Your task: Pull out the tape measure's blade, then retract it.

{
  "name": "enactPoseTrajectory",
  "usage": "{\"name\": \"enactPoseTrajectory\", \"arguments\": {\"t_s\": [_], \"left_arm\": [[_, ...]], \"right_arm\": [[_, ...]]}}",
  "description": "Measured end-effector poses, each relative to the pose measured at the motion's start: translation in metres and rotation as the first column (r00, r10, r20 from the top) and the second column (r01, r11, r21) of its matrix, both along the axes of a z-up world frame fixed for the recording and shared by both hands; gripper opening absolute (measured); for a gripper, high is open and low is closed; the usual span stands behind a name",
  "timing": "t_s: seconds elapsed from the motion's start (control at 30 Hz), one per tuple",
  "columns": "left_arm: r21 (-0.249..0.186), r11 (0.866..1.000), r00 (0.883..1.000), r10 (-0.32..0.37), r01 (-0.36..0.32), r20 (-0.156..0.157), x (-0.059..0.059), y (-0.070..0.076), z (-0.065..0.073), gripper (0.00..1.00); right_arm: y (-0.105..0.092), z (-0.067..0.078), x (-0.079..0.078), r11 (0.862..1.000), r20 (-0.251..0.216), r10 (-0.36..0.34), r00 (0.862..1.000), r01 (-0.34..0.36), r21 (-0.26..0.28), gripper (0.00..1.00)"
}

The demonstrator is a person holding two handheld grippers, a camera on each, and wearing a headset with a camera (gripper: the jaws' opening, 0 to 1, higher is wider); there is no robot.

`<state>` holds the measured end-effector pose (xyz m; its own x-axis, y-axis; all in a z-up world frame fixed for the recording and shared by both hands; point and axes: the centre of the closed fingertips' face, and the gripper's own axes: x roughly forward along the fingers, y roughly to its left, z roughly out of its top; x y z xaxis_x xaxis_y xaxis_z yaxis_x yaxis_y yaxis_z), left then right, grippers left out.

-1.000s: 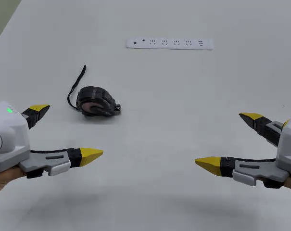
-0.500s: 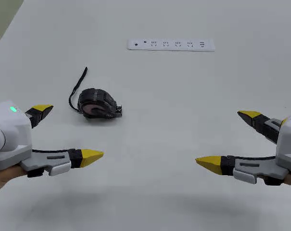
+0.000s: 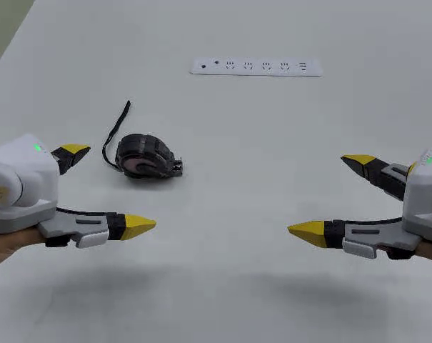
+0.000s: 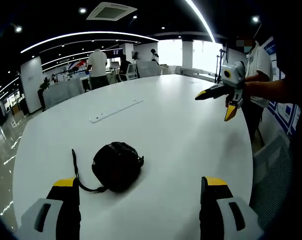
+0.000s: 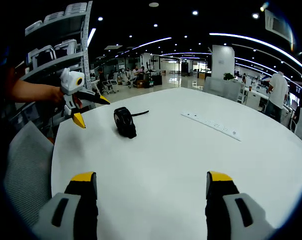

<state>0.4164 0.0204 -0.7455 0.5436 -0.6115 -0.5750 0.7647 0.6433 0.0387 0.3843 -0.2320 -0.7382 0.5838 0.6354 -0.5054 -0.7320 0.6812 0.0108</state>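
Hovering, we hold left gripper (image 3: 112, 187) and right gripper (image 3: 326, 194) wide open, empty | tape measure (image 3: 146, 155) lies left of centre, head view | likely hard, hefty, slick: clamp its sides, pinch blade hook (image 3: 177, 165).

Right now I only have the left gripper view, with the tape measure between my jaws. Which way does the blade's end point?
Observer: In the head view, the blade tip sticks out of the tape measure on the side facing the right gripper. None of the blade is drawn out.
Operator: That gripper is tiny on my screen. Is it open?
Observer: Yes. The right gripper view shows its jaws wide apart, with bare table between them.
Operator: And the long white thing past the tape?
Observer: The head view shows it is a power strip with a row of sockets, lying flat and well apart from the tape measure.
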Motion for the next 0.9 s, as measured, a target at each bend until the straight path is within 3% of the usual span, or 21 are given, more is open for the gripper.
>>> {"name": "enactPoseTrajectory", "arguments": {"t_s": [0.33,0.53,0.63,0.8,0.9], "left_arm": [[0.025,0.999,0.999,-0.040,0.041,-0.004,0.017,-0.002,-0.004,0.97],[0.058,0.994,0.996,-0.092,0.092,-0.010,0.026,-0.003,-0.008,0.90],[0.098,0.986,0.991,-0.134,0.135,-0.015,0.029,-0.002,-0.012,0.83],[0.133,0.975,0.984,-0.178,0.179,-0.024,0.037,-0.002,-0.018,0.79],[0.167,0.961,0.975,-0.220,0.222,-0.030,0.041,-0.003,-0.022,0.73]], "right_arm": [[0.009,-0.007,0.013,0.998,-0.003,0.065,0.998,-0.065,0.002,0.88],[0.017,-0.012,0.019,0.993,-0.005,0.115,0.993,-0.115,-0.008,0.85],[0.022,-0.015,0.022,0.990,-0.007,0.142,0.990,-0.142,-0.005,0.83],[0.033,-0.019,0.031,0.983,0.006,0.184,0.983,-0.184,0.006,0.78],[0.041,-0.021,0.036,0.976,0.020,0.216,0.976,-0.216,0.005,0.73]]}}
